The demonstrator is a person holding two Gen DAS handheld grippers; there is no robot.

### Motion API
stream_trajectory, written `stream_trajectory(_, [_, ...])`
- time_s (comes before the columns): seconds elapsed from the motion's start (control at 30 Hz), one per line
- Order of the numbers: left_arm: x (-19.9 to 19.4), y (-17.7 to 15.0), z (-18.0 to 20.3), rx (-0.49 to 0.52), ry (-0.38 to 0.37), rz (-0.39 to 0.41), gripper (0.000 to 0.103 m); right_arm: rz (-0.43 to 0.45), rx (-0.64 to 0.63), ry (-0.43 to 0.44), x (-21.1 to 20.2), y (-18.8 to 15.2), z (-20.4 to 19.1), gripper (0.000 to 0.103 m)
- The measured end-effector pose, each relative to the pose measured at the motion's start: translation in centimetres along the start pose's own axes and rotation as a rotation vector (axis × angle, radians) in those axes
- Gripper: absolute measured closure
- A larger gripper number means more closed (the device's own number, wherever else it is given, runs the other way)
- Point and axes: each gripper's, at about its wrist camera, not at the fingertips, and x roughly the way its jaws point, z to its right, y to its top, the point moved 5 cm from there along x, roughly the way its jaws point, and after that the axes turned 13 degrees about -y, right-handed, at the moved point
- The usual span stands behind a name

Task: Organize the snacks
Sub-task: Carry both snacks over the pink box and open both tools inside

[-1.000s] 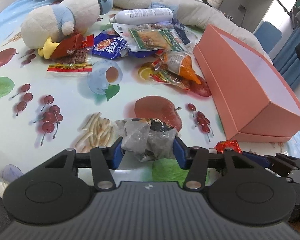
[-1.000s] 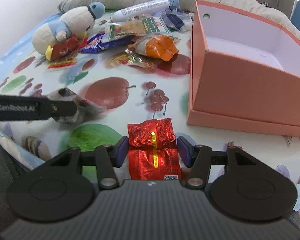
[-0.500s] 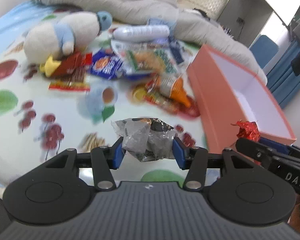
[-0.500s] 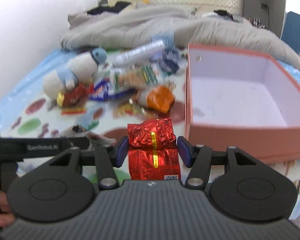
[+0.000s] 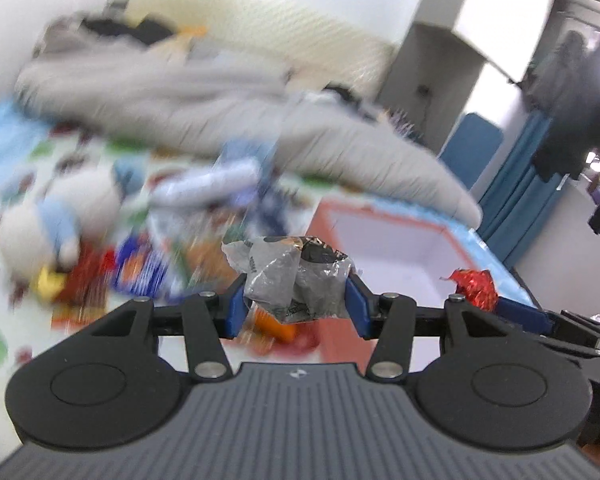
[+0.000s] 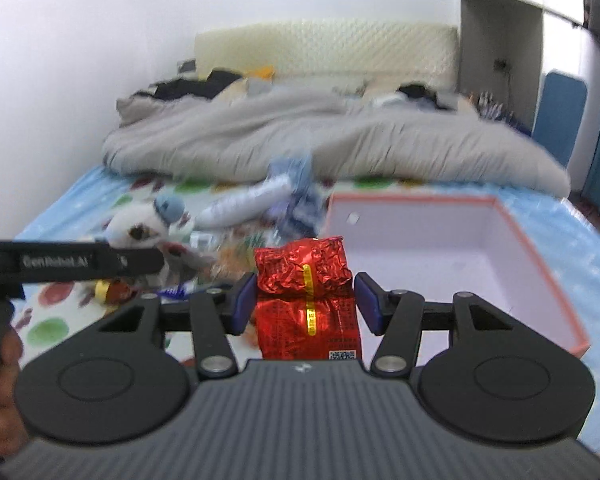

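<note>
We have the left tool (image 5: 296, 304) clamped on a crumpled grey-silver snack wrapper (image 5: 292, 280), blue pads pressing it from both sides. It's lifted off the bed (image 5: 4, 216), in front of the near-left corner of the orange box (image 5: 452, 236). Right tool (image 6: 306, 304) carries a red foil snack packet (image 6: 306, 292) upright between its pads; pads look to sit just beside the packet's sides, contact not clear from our view. Packet hangs over the box's near-left edge. Box (image 6: 540, 260) is open, pale inside, sitting toward the bed's right edge. Remaining snack pile (image 6: 236, 256) lies left of the box, heavily blurred, next to a white plush toy (image 6: 140, 228). Grey duvet (image 6: 300, 140) bunched at the far end.
</note>
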Motion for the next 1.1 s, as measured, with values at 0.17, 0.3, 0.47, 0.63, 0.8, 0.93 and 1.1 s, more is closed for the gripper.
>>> stream_trajectory(0.17, [0.7, 4.0, 4.2, 0.033, -0.071, 0.039, 0.047, 0.065, 0.029, -0.037, -1.0, 3.2, 2.6, 0.047])
stream_trajectory(0.3, [1.8, 5.8, 7.0, 0.041, -0.109, 0.043, 0.047, 0.092, 0.046, -0.066, -1.3, 4.7, 4.5, 0.047])
stream_trajectory(0.47, [3.5, 6.2, 9.2, 0.065, -0.131, 0.02, 0.047, 0.078, 0.051, -0.074, -0.7, 4.4, 6.2, 0.047])
stream_trajectory(0.63, [7.4, 4.8, 9.2, 0.058, -0.13, -0.04, 0.047, 0.018, 0.073, -0.088, 2.1, 3.0, 7.8, 0.047])
stream_trajectory(0.8, [12.9, 2.4, 8.6, 0.058, -0.136, -0.134, 0.047, -0.051, 0.097, -0.113, 5.5, 1.0, 9.6, 0.047])
stream_trajectory(0.93, [17.5, 0.8, 8.4, 0.057, -0.133, -0.212, 0.047, -0.108, 0.11, -0.122, 8.5, -0.2, 10.6, 0.047])
stream_trajectory(1.1, [22.5, -0.9, 8.1, 0.05, -0.129, -0.289, 0.046, -0.178, 0.107, -0.134, 12.4, -2.0, 11.7, 0.047])
